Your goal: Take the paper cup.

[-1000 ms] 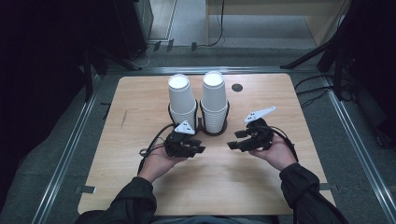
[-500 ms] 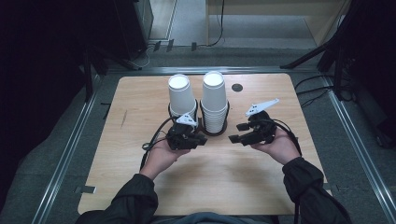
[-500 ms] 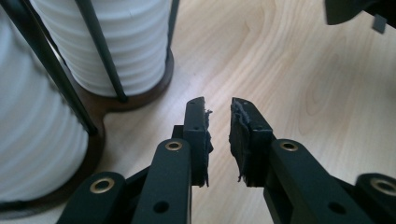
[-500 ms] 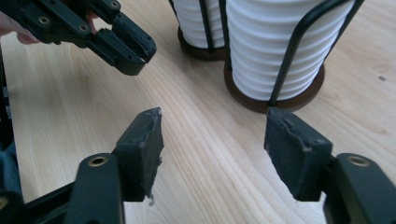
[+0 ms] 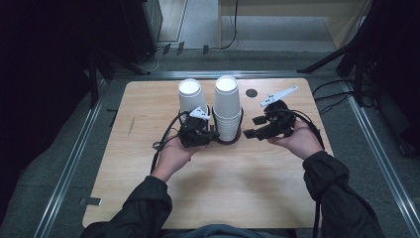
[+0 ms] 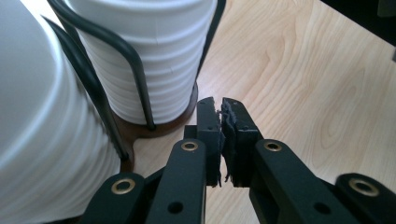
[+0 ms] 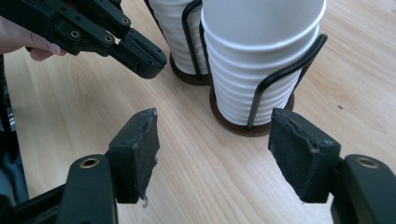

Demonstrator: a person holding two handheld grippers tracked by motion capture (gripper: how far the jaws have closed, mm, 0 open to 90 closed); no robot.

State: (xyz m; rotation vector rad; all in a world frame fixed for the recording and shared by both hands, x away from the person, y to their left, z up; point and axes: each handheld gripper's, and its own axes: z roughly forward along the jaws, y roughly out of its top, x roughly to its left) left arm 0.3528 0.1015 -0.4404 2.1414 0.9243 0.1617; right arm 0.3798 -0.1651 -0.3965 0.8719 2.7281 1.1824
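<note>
Two tall stacks of white paper cups, left stack (image 5: 190,96) and right stack (image 5: 227,106), stand in a black wire holder (image 5: 233,138) on the wooden table (image 5: 277,188). My left gripper (image 5: 214,136) hovers at the holder's near side, just left of the right stack. Its jaws have just been closing and now meet with nothing between them (image 6: 221,105), beside the ribbed cups (image 6: 154,56) and the wire (image 6: 135,70). My right gripper (image 5: 250,127) floats right of the holder. Its jaws have just been opening and stand apart and empty (image 7: 212,140), facing the nearer stack (image 7: 261,60).
A small dark round hole (image 5: 251,92) sits in the tabletop behind the right gripper. Cables (image 5: 337,99) trail off the table's right edge. Metal rails (image 5: 74,163) frame the table. Bare wood lies between the holder and the person's sleeves (image 5: 148,198).
Both hands have lifted and moved away from the person toward the cup holder. The right gripper's jaws have spread wider; the left gripper's jaws have come together.
</note>
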